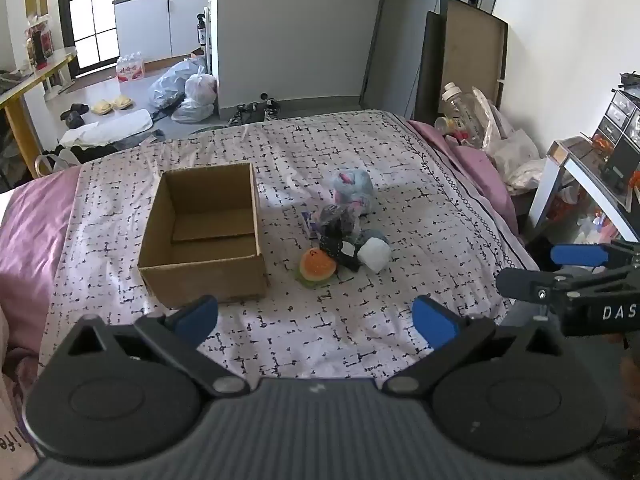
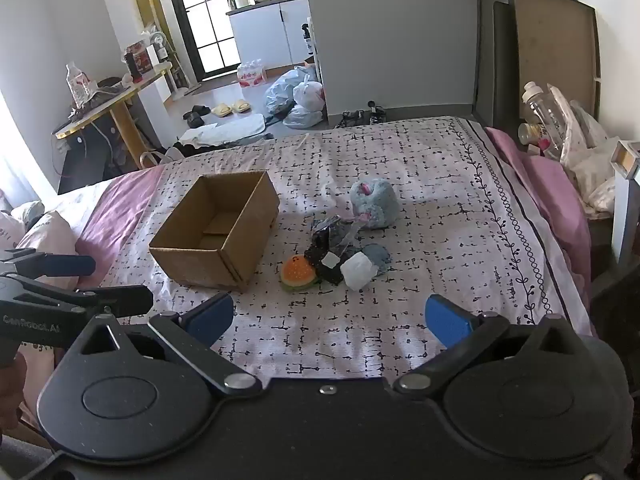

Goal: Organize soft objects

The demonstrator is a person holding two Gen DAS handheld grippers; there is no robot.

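Observation:
An open cardboard box [image 1: 204, 236] [image 2: 218, 228] stands empty on the patterned bedspread. To its right lies a small heap of soft things: an orange burger-shaped toy [image 1: 317, 264] [image 2: 297, 272], a white soft block [image 1: 374, 255] [image 2: 359, 270], a black dotted piece [image 1: 334, 240] [image 2: 322, 258] and a blue-grey plush [image 1: 352, 190] [image 2: 374, 202] farther back. My left gripper [image 1: 316, 318] is open above the near bedspread, short of the heap. My right gripper [image 2: 330, 316] is open too, holding nothing. Each gripper shows at the other view's edge.
The bed [image 1: 360, 152] fills the middle. A nightstand with a bottle and bags [image 1: 472, 116] stands at its right, and a shelf unit [image 1: 612, 148] at far right. Plastic bags [image 1: 188, 88], slippers and a table [image 2: 108, 100] sit on the floor beyond.

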